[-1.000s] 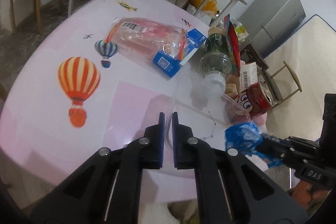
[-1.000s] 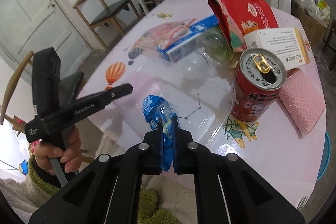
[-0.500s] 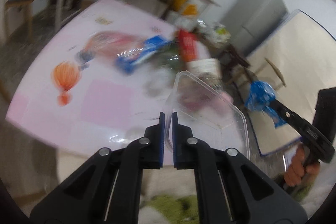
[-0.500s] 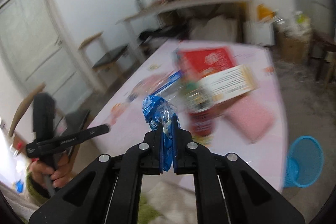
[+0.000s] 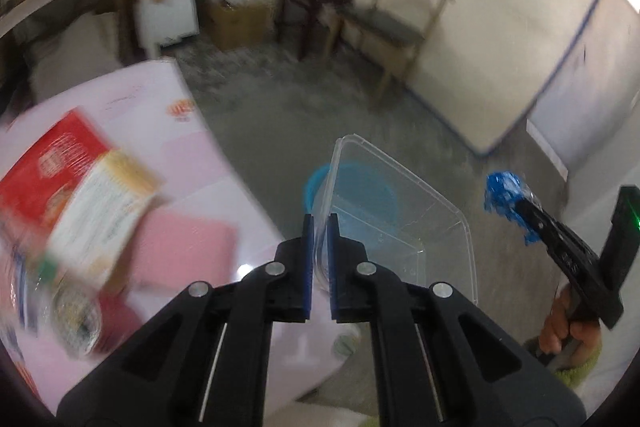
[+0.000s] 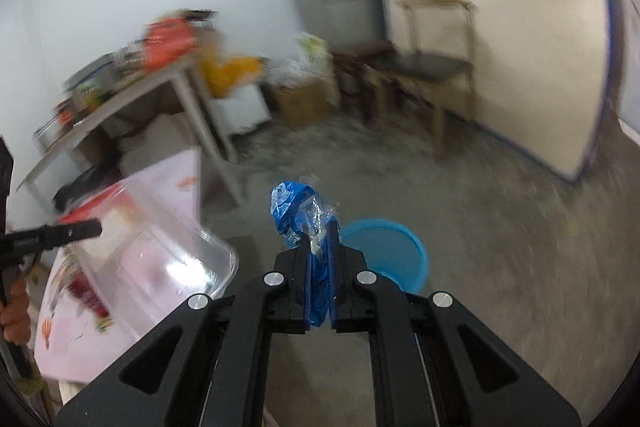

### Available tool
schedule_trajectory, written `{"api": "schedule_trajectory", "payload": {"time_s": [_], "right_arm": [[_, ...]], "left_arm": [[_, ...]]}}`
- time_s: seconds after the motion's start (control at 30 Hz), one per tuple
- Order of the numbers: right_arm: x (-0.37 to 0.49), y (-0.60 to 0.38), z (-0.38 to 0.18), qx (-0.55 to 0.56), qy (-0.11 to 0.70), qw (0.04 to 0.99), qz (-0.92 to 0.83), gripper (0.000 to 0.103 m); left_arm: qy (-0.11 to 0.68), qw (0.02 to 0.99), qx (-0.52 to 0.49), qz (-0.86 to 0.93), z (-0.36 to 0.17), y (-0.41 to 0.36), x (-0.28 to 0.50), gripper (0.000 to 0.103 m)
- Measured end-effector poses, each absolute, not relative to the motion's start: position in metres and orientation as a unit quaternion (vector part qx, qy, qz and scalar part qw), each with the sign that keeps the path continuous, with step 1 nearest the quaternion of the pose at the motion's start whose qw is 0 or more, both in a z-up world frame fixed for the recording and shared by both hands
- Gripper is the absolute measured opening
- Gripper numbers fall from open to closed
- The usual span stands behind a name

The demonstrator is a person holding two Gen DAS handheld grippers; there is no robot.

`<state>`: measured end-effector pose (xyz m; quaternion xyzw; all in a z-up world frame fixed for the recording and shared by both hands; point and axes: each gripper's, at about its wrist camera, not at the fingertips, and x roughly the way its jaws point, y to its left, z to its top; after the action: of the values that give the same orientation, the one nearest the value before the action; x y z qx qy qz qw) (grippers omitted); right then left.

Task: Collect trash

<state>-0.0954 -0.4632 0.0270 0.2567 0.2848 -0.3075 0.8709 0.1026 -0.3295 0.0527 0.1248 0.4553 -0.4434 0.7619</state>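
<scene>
My left gripper [image 5: 319,223] is shut on the rim of a clear plastic container [image 5: 404,223], held in the air beyond the table's edge. Through it shows a blue trash bin [image 5: 320,183] on the floor. My right gripper [image 6: 319,227] is shut on a crumpled blue wrapper [image 6: 292,207], just left of the blue bin [image 6: 396,255]. In the left wrist view the right gripper [image 5: 516,203] with the wrapper [image 5: 502,193] hangs at the right. The right wrist view has the clear container [image 6: 176,259] at the left, on the left gripper's fingers [image 6: 80,229].
The pink table [image 5: 176,147] holds a red packet [image 5: 48,159], a white box [image 5: 100,203] and a pink sponge [image 5: 184,251]. On the grey floor stand a wooden chair [image 6: 436,63], a cardboard box [image 6: 300,99] and a shelf table [image 6: 132,95].
Both grippers swung right from over the table to over the floor. The clear container was lifted off the table, the wrapper went along, and the blue bin came into both views.
</scene>
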Motion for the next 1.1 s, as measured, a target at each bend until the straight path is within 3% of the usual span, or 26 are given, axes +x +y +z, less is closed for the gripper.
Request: {"api": "schedule_trajectory", "payload": {"time_s": [0.2,0.37,0.4,0.43,0.5,0.53,0.73,0.97,1.07,1.1], "right_arm": [[-0.123,-0.507,-0.044,0.338,0.320,0.820,-0.334,0.006],[-0.124,-0.522,-0.070,0.362,0.333,0.802,-0.338,0.006],[-0.121,-0.527,-0.072,0.364,0.336,0.800,-0.338,0.006],[-0.120,-0.527,-0.074,0.365,0.337,0.799,-0.338,0.006],[-0.116,-0.528,-0.078,0.366,0.341,0.798,-0.336,0.006],[-0.115,-0.528,-0.081,0.365,0.344,0.798,-0.335,0.006],[-0.091,-0.539,-0.099,0.369,0.363,0.795,-0.316,0.006],[-0.031,-0.574,-0.129,0.372,0.389,0.792,-0.288,0.007],[0.007,-0.595,-0.147,0.350,0.400,0.793,-0.299,0.010],[0.015,-0.600,-0.153,0.344,0.407,0.790,-0.304,0.018]], "left_arm": [[0.484,0.735,0.222,-0.420,-0.006,-0.460,0.121,0.005],[0.494,0.732,0.254,-0.395,-0.055,-0.539,0.137,0.005],[0.496,0.732,0.249,-0.396,-0.059,-0.549,0.136,0.010],[0.504,0.726,0.243,-0.399,-0.068,-0.560,0.139,0.026],[0.513,0.726,0.240,-0.390,-0.083,-0.572,0.145,0.046],[0.514,0.729,0.239,-0.385,-0.085,-0.574,0.145,0.046],[0.523,0.721,0.218,-0.399,-0.075,-0.548,0.154,0.050],[0.461,0.755,0.168,-0.435,0.019,-0.446,0.150,0.064],[0.434,0.778,0.141,-0.431,0.050,-0.384,0.145,0.072],[0.424,0.787,0.130,-0.428,0.057,-0.356,0.144,0.075]]}}
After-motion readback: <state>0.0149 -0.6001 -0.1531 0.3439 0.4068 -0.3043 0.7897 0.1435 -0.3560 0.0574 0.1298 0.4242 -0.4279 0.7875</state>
